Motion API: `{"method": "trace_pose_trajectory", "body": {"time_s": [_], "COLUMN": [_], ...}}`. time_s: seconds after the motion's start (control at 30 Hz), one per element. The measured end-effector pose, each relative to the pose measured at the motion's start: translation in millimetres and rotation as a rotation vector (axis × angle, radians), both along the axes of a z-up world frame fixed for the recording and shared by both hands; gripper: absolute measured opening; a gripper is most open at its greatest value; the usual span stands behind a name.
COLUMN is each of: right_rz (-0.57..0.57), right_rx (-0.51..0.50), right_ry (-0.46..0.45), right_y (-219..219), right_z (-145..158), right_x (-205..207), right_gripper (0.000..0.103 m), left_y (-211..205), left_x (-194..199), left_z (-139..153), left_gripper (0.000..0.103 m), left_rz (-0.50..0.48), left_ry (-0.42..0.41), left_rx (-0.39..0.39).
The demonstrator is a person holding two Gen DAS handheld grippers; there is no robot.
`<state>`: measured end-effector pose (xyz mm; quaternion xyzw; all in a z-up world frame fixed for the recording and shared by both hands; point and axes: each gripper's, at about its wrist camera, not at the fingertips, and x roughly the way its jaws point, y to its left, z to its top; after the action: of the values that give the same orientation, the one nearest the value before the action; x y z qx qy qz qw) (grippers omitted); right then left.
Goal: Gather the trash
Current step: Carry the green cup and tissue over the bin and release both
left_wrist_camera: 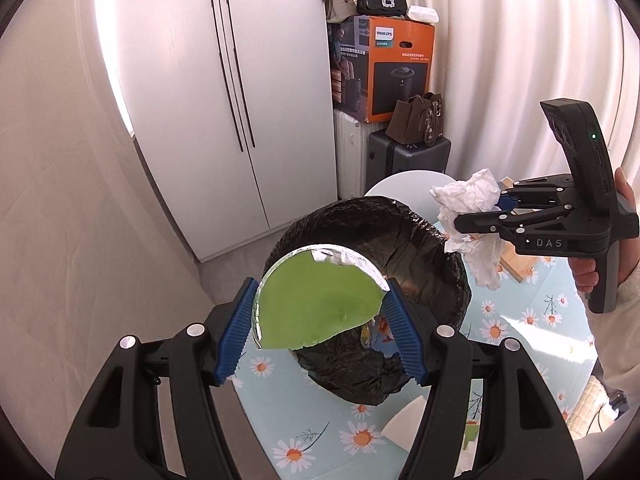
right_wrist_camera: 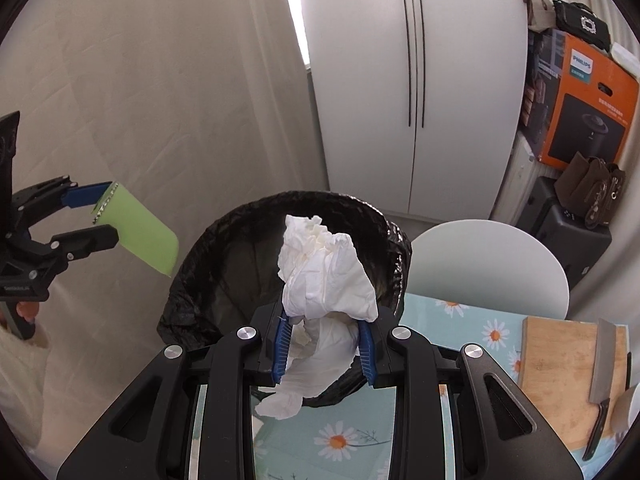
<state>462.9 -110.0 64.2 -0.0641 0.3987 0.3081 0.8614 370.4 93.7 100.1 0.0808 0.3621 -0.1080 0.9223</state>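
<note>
- At left, the left gripper (left_wrist_camera: pixel 320 320) is clamped roughly half-open across a green foil-edged lid (left_wrist_camera: pixel 316 304), its blue pads (left_wrist_camera: pixel 236 340) pressing the lid's two edges, so the disc rides flat and clear of the table on its way to the bin.
- Centre, the black-lined trash bin (right_wrist_camera: pixel 224 264) stands at the edge of the daisy-print tablecloth (left_wrist_camera: pixel 516 320), its mouth gaping upward to take whatever drops (some coloured scraps seem to lie inside already).
- To the right, the right gripper (right_wrist_camera: pixel 326 344) is pinched narrowly on a crumpled white tissue (right_wrist_camera: pixel 328 276), whose loose tail hangs below the jaws; it is held just over the bin's near rim, likely for release.
- Far right, a cleaver (right_wrist_camera: pixel 602 364) rests on a wooden cutting board (right_wrist_camera: pixel 560 372), well apart from the bin and untouched.
</note>
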Motion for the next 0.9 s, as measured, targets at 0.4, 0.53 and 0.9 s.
{"method": "trace_pose_trajectory", "body": {"time_s": [0.4,0.53,0.9], "right_rz": [0.013,0.024,0.033], "right_rx": [-0.044,-0.075,-0.108], "right_ry": [0.081,0.094,0.074], "right_y": [33,42,52], "right_z": [-43,-59,-86], "right_x": [46,60,67], "right_gripper": [0.026,0.026,0.04], "left_y": [-15,-16,-26], "left_x": [75,94,106], "left_z": [-51,-73,-113], "left_gripper": [0.064,0.064,0.07], "left_rz": [-0.131,-0.161,-0.21], "left_ry": [0.124,0.178,0.255], "left_rx": [0.005,0.029,0.107]}}
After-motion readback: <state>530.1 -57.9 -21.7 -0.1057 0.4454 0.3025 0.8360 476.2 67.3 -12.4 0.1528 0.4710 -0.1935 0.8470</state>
